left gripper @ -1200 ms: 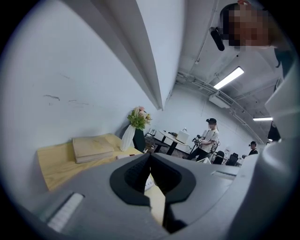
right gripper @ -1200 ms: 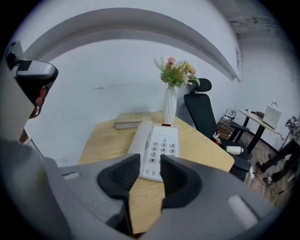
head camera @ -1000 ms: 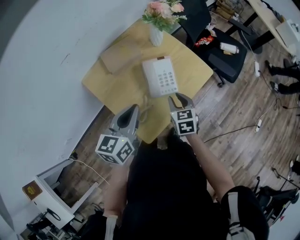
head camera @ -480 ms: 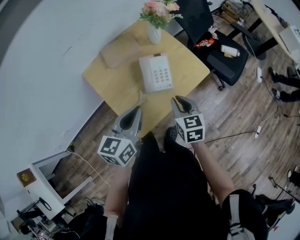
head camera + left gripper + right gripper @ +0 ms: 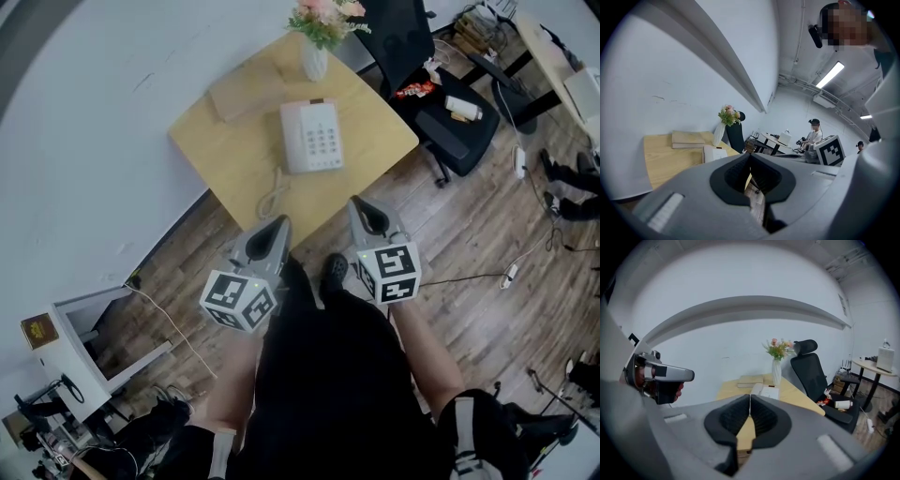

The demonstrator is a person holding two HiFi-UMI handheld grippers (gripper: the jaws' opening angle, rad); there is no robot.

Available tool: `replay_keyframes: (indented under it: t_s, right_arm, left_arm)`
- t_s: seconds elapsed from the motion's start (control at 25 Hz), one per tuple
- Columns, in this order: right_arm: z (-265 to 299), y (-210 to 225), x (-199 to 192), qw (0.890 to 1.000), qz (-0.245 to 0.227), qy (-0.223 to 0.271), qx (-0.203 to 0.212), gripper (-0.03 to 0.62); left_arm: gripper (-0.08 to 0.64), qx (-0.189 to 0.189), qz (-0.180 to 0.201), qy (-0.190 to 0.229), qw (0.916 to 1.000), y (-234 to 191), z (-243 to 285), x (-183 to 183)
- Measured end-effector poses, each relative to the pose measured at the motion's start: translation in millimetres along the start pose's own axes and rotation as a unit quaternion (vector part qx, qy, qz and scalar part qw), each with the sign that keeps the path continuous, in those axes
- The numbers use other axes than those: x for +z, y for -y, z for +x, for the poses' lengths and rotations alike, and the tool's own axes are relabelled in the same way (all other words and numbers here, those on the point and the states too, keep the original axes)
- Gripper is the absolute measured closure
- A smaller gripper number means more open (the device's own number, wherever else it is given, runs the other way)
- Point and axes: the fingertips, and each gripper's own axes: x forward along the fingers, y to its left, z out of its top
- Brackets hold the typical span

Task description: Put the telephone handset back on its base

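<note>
The white telephone (image 5: 312, 136) lies on the wooden table (image 5: 225, 164), its handset along the left side of the base. Its coiled cord (image 5: 273, 195) trails toward the near edge. Both grippers hang off the table, over the floor in front of the person. My left gripper (image 5: 277, 223) is shut and empty, its jaws meeting in the left gripper view (image 5: 750, 155). My right gripper (image 5: 361, 204) is closing to shut with nothing between its pads (image 5: 750, 399). The telephone (image 5: 766, 391) sits well beyond both grippers.
A vase of flowers (image 5: 315, 56) and a flat tan box (image 5: 246, 92) stand at the table's far side. A black office chair (image 5: 441, 103) is to the right. A white wall runs along the left, with a cabinet (image 5: 75, 347) low down. People sit in the background (image 5: 813, 133).
Both grippers have drawn back from the table's near edge toward the person. The right jaws have closed. The telephone has not moved on the table.
</note>
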Motion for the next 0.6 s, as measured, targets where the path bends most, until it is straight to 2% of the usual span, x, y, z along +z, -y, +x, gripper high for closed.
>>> replay_keyframes:
  t_s: [0.44, 0.6]
  right_arm:
    - [-33.2, -12.3, 18.7, 0.999, -0.029, 0.038, 0.017, 0.588]
    - [-39.3, -11.5, 22.5, 0.998, -0.025, 0.046, 0.018, 0.588]
  left_arm:
    - [0.549, -0.001, 0.009, 0.012, 0.9999, 17.0, -11.3, 0.4]
    - [0.549, -0.001, 0.016, 0.011, 0.9998, 20.4, -13.5, 2.9]
